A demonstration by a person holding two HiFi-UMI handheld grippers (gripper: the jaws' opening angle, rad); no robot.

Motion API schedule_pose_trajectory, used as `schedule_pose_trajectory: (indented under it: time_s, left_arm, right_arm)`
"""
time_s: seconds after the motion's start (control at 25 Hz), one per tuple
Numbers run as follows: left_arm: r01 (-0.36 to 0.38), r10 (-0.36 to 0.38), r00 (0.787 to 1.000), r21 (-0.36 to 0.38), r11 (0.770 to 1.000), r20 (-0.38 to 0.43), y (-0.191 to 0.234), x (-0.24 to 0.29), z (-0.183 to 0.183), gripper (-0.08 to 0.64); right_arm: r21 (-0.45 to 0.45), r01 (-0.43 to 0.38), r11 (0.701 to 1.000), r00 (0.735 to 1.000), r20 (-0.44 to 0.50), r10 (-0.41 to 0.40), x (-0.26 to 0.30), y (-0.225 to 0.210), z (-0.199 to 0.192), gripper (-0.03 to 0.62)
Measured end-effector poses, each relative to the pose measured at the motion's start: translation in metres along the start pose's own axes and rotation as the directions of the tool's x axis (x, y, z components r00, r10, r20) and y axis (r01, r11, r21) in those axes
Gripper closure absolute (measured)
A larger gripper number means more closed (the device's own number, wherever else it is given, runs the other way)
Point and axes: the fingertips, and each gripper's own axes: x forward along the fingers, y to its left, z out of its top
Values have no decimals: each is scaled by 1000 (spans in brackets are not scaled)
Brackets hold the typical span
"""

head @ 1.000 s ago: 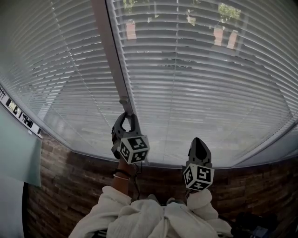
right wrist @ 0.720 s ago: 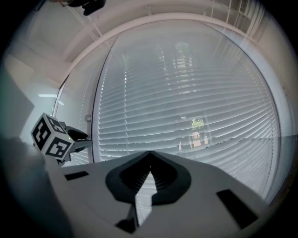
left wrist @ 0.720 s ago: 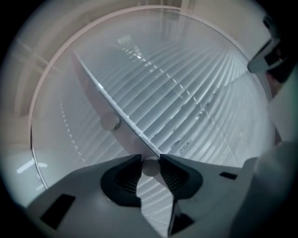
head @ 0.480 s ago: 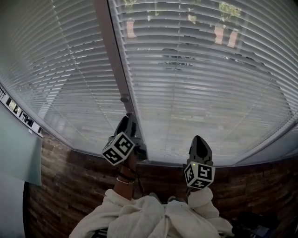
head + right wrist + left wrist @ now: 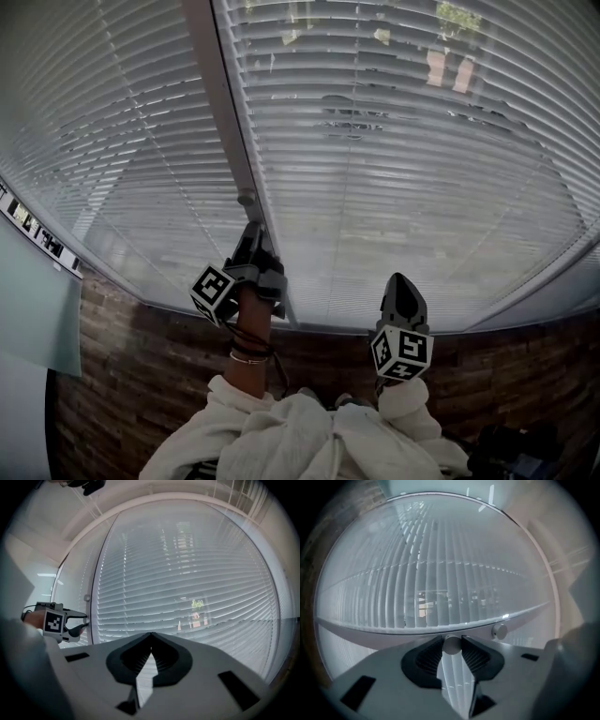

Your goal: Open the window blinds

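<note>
The blinds [image 5: 394, 169] have smooth pale slats with a dull sheen; the post [image 5: 220, 103] is smooth matt grey. The wall [image 5: 141, 375] under the sill is rough brown brick. The sleeves [image 5: 281, 441] are creased white cloth. The knob [image 5: 452, 645] is smooth, satin. The right gripper [image 5: 150, 637] has a matt grey plastic shell and ribbed black pads [image 5: 161, 663]

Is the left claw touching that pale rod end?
Cannot tell. Left gripper view: jaws of the left gripper, just opening, flank the pale round rod end; no plain gap.

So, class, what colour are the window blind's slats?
White slats, clearest in the right gripper view.
</note>
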Motion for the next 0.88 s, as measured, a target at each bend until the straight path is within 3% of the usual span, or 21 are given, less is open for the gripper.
schedule_pose_trajectory:
  time_s: [0.08, 0.12, 0.16, 0.2, 0.28, 0.36, 0.4, 0.44, 0.48, 0.56, 0.88]
  left_arm:
    - [-26, 28, 999, 123, 992, -20, -2, 1, 0, 434]
    - [-46, 54, 998, 217, 975, -33, -2, 1, 0, 435]
    - [-71, 91, 995, 335, 939, -43, -2, 2, -1, 436]
    - [-99, 135, 990, 466, 879, -45, -2, 2, -2, 437]
    - [-147, 219, 975, 689, 709, -18, -2, 2, -2, 437]
    - [-176, 269, 963, 816, 550, 27, -5, 0, -1, 437]
    - [-182, 281, 959, 851, 492, 43, -7, 0, -1, 437]
    - [-184, 290, 956, 875, 449, 52, -8, 0, -2, 437]
    - [-183, 295, 954, 891, 415, 58, -9, 1, -3, 437]
    - [-180, 300, 952, 911, 372, 66, -10, 0, -5, 437]
    - [-175, 294, 951, 949, 262, 94, -8, -2, -9, 437]
  right_arm:
    - [-1, 11, 1000, 1000, 1, -11, 0, -4, 0, 581]
    - [0, 16, 1000, 1000, 2, -16, 0, -6, 1, 581]
    - [1, 19, 1000, 1000, 4, -19, 0, -7, 1, 581]
    - [1, 21, 1000, 1000, 5, -21, 0, -8, 1, 581]
    - [0, 18, 1000, 1000, 6, -18, 1, -6, 1, 581]
    - [-1, 13, 1000, 1000, 6, -13, 2, -4, 1, 581]
    - [-1, 11, 1000, 1000, 7, -11, 3, -4, 1, 581]
    - [0, 9, 1000, 1000, 8, -9, 3, -3, 2, 581]
    - [1, 7, 1000, 1000, 9, -7, 3, -3, 2, 581]
    - [3, 5, 1000, 1000, 9, -5, 3, -2, 3, 581]
    - [3, 14, 1000, 1000, 11, -14, 0, -4, -1, 581]
